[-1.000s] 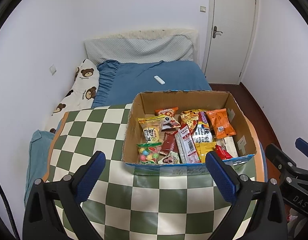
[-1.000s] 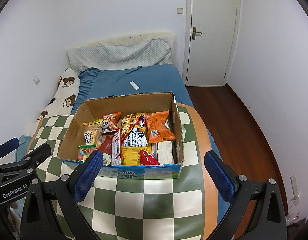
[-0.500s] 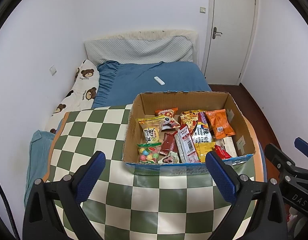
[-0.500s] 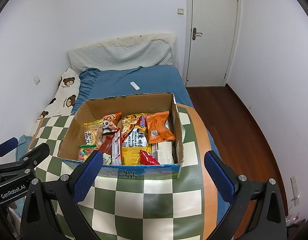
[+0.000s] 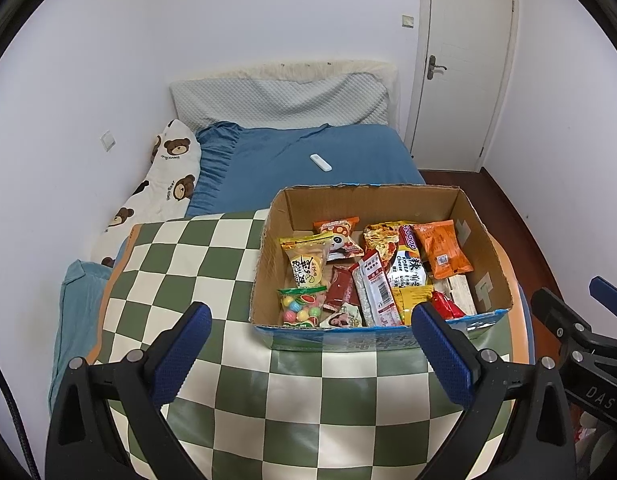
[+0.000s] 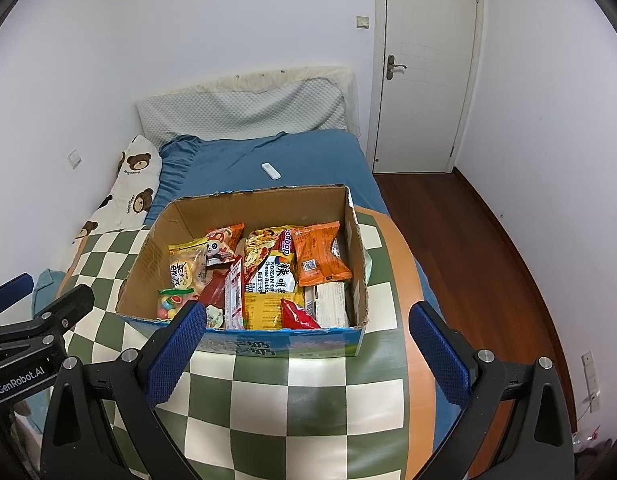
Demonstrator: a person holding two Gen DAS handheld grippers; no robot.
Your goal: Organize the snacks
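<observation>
While the left gripper (image 5: 308, 354) and right gripper (image 6: 306, 354) gape wide and empty at lower frame, the snack-filled cardboard box (image 5: 484, 240) sits centre-right on the checkered cloth (image 5: 212, 264).

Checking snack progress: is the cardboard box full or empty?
Mostly full: snack packets cover the cardboard box floor; only the far strip is bare.

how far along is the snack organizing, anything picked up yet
Nothing looks started. Every snack in view sits jumbled inside the cardboard box on the checkered mat. In hand: nothing; the left hand-held gripper and right hand-held gripper are both open short of the box. All the sorting is left.
</observation>
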